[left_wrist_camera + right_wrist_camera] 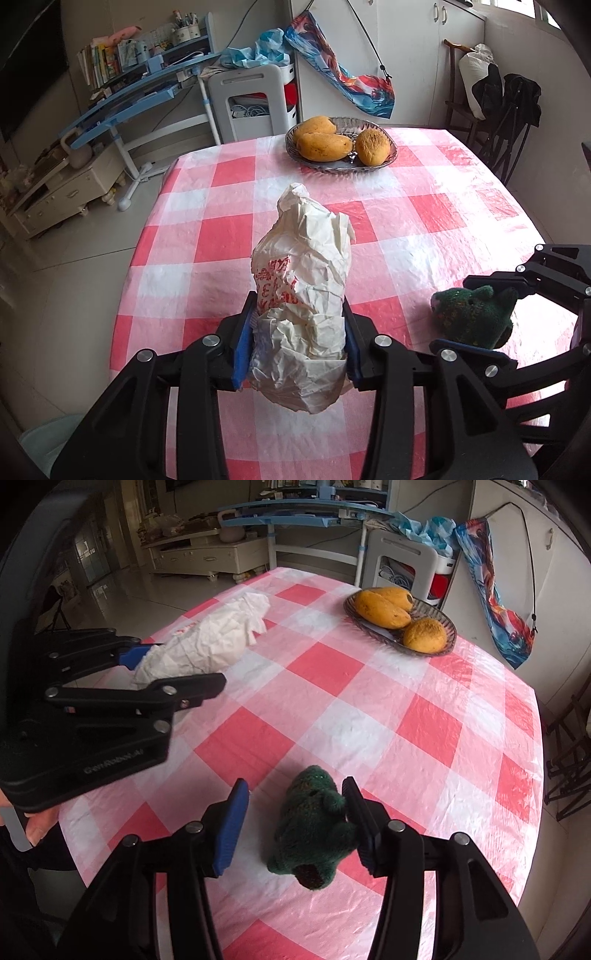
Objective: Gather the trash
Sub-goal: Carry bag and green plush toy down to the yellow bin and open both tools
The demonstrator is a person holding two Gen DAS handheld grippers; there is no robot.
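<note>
My left gripper (297, 328) is shut on a crumpled white paper bag with red print (306, 280) and holds it over the red-and-white checked tablecloth (424, 206). The bag also shows in the right wrist view (207, 642), gripped by the left gripper (181, 668). My right gripper (295, 805) is open, its jaws on either side of a small green plush toy (314, 827) that lies on the cloth against the right finger; the left blue pad (231, 830) stands apart from it. The toy (476, 314) and right gripper (491, 317) show in the left wrist view.
A glass dish (384, 162) with three yellow mangoes (325, 146) stands at the table's far side, and shows in the right wrist view (448, 627). Beyond the table are a blue desk (140, 92), a white stool (251, 103), cabinets and dark chairs (509, 122).
</note>
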